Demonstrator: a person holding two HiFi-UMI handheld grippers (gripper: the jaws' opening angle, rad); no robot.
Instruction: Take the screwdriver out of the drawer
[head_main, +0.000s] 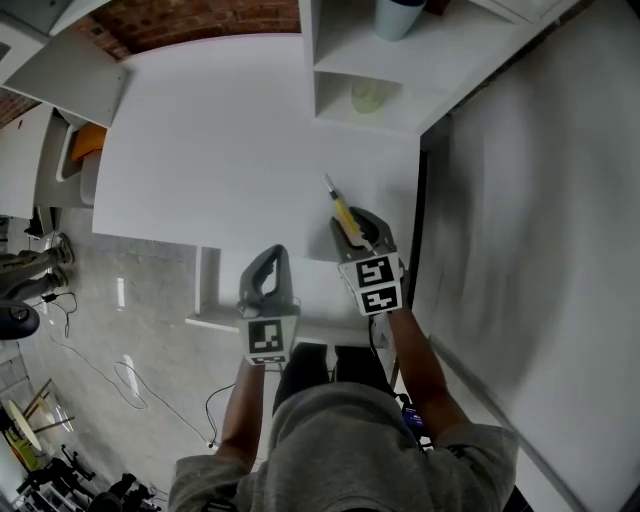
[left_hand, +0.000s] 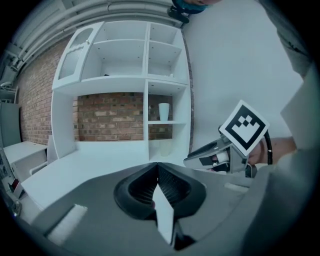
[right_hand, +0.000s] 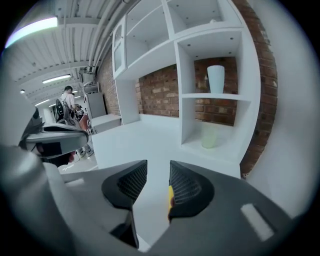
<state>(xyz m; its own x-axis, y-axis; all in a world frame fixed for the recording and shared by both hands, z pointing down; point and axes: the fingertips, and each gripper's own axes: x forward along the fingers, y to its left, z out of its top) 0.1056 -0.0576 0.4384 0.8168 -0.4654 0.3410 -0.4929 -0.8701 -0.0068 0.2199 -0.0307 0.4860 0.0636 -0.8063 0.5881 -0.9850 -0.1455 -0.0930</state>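
The screwdriver (head_main: 342, 208), with a yellow handle and a thin metal shaft, lies slanted on the white table (head_main: 220, 150), its shaft pointing away from me. My right gripper (head_main: 352, 222) hovers over the handle end and hides part of it. In the right gripper view its jaws (right_hand: 157, 172) stand apart with table showing through the gap, and only a yellow sliver of the screwdriver (right_hand: 170, 195) shows beside the right pad. My left gripper (head_main: 270, 255) is at the table's front edge over the pulled-out white drawer (head_main: 215, 318). Its pads (left_hand: 157, 167) meet, with nothing between them.
A white shelf unit (head_main: 340, 60) stands at the back of the table, holding a white cup (right_hand: 216, 78) and a pale greenish cup (right_hand: 209, 136). A white wall (head_main: 540, 200) runs close on the right. Cables lie on the floor (head_main: 120, 370) at the left. A person (right_hand: 67, 95) stands far off.
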